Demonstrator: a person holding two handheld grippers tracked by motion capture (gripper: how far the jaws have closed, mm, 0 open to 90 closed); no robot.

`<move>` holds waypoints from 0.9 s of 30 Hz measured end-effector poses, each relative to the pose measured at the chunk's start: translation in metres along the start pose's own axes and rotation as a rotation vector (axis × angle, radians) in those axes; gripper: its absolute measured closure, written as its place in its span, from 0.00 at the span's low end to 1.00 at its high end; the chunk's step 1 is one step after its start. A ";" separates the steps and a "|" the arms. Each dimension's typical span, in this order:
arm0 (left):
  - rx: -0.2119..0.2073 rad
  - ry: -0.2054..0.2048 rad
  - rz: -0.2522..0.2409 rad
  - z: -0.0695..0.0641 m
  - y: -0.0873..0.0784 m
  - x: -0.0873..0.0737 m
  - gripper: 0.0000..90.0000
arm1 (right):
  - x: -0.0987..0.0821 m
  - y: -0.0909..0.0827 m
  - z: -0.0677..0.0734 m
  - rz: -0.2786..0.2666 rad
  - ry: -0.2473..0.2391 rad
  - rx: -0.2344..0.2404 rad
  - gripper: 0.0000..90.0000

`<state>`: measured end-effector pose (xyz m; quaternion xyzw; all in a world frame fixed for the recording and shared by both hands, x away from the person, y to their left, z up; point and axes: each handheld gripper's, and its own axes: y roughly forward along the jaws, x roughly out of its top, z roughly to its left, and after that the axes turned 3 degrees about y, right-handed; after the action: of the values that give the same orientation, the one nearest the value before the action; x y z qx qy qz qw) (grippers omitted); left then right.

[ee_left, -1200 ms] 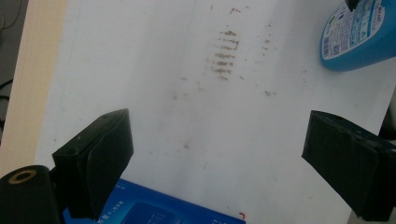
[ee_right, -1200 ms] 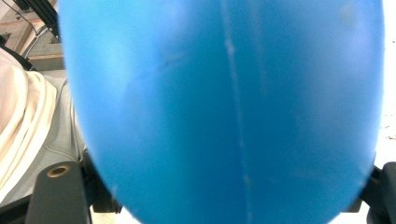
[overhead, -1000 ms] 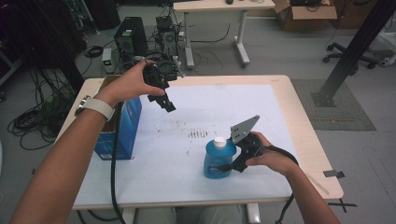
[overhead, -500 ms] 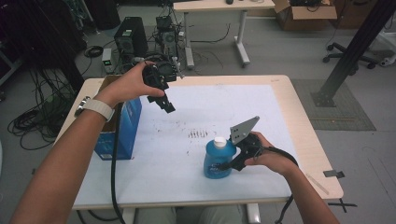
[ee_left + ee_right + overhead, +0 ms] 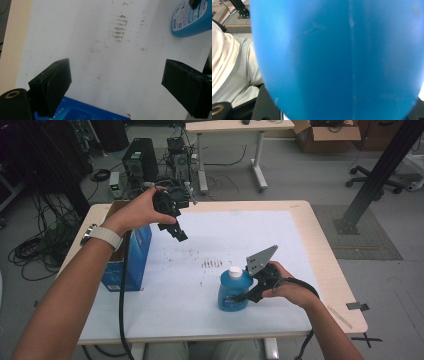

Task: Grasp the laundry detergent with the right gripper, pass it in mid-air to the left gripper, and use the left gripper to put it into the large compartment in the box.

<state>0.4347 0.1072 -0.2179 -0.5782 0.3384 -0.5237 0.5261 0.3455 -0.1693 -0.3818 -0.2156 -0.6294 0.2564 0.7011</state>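
Note:
A blue bottle point(image 5: 231, 294) with a white cap stands upright on the white sheet point(image 5: 235, 230), near the table's front edge. My right gripper point(image 5: 246, 295) reaches it from the right; its jaws have just been closing and now clamp the bottle's body. The bottle point(image 5: 337, 60) looms very close in the right gripper view. My left gripper point(image 5: 179, 233) hangs open and empty above the sheet's back left, beside a blue box point(image 5: 134, 255). Between its wide-apart jaws the left gripper view looks down on the stained sheet, the box's corner point(image 5: 82, 113) and the bottle point(image 5: 190, 20) at top right.
Dark smudges point(image 5: 212, 264) mark the middle of the sheet. The wooden table edge point(image 5: 325, 255) runs along the right. On the floor beyond the table stand a computer tower point(image 5: 140, 162) and cables, another table point(image 5: 230, 127) and a black post point(image 5: 380, 172).
The right gripper's jaws have closed onto the blue bottle. Both hands and the bottle have stayed where they were.

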 end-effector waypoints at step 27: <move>-0.011 0.019 -0.013 -0.014 -0.015 -0.003 0.10 | 0.017 -0.012 0.008 -0.003 0.019 -0.051 0.48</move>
<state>0.4180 0.1098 -0.2055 -0.5782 0.3427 -0.5307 0.5163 0.3395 -0.1686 -0.3603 -0.2348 -0.6294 0.2373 0.7017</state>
